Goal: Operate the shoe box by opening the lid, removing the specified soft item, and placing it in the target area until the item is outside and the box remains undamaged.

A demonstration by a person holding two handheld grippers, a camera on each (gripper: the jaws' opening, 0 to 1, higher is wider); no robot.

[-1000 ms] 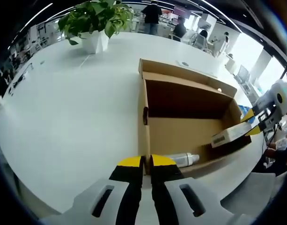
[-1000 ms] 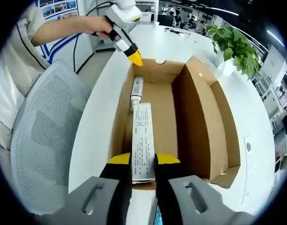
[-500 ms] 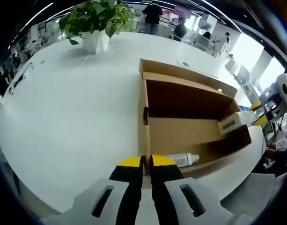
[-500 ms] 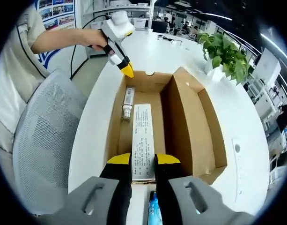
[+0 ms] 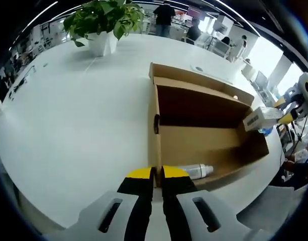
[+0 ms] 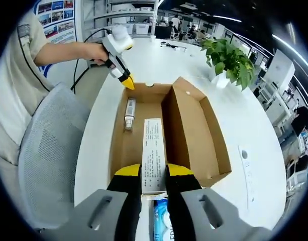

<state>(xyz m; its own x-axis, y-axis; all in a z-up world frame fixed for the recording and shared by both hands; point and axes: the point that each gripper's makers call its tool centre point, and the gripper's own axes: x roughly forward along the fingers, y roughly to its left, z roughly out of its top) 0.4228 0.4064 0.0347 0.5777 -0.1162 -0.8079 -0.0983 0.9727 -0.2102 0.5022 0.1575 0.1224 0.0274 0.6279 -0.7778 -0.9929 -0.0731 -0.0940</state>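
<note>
Cardboard shoe box (image 6: 166, 130) lies open on the white surface (image 5: 78, 115), its lid (image 6: 201, 130) folded back toward the potted plant (image 6: 226, 60). The right gripper (image 6: 153, 174) pinches a long white carton (image 6: 153, 155), lifted above the box's near end. A small white bottle (image 6: 128, 114) rests inside the box along the wall nearest the grey mesh chair (image 6: 48, 165). The left gripper (image 5: 157, 173), jaws pressed together, sits at the box's end wall beside that bottle (image 5: 196, 171).
</note>
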